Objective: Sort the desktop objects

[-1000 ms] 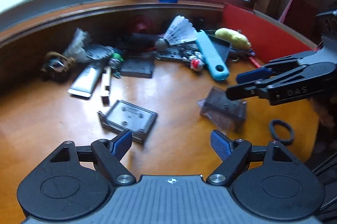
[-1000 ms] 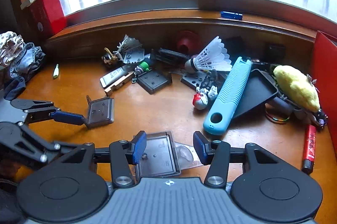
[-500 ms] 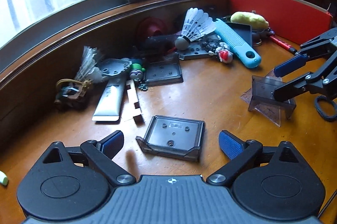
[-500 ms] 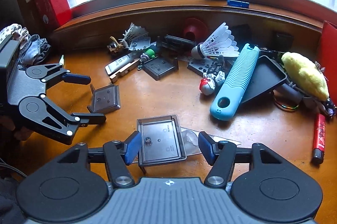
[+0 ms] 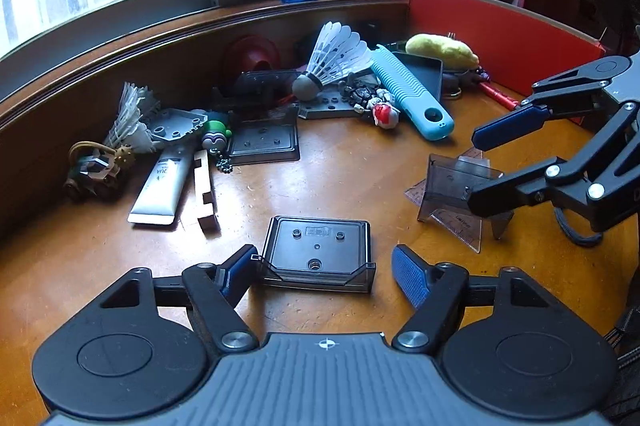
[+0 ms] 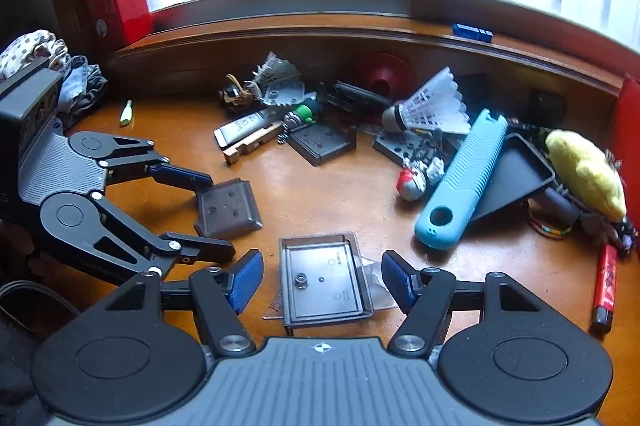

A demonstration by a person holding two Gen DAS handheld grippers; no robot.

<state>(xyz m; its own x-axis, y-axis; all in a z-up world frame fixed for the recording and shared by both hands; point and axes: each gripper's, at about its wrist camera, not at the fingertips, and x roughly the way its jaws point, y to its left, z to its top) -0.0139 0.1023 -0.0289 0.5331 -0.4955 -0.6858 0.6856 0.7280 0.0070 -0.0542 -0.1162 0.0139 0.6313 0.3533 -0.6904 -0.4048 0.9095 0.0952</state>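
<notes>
Closing your left hand-held gripper (image 5: 322, 266) around the smoky tray (image 5: 318, 250) mid-worktop (image 5: 340, 170), pads not gripping, you kept your right hand-held gripper (image 6: 322, 280) widening, parted astride the second tray (image 6: 324, 280).

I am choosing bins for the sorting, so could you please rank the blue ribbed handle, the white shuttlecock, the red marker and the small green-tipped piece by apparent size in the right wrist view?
1. Blue ribbed handle
2. White shuttlecock
3. Red marker
4. Green-tipped piece

The shuttlecock and marker look close, so that order is unsure.
</notes>
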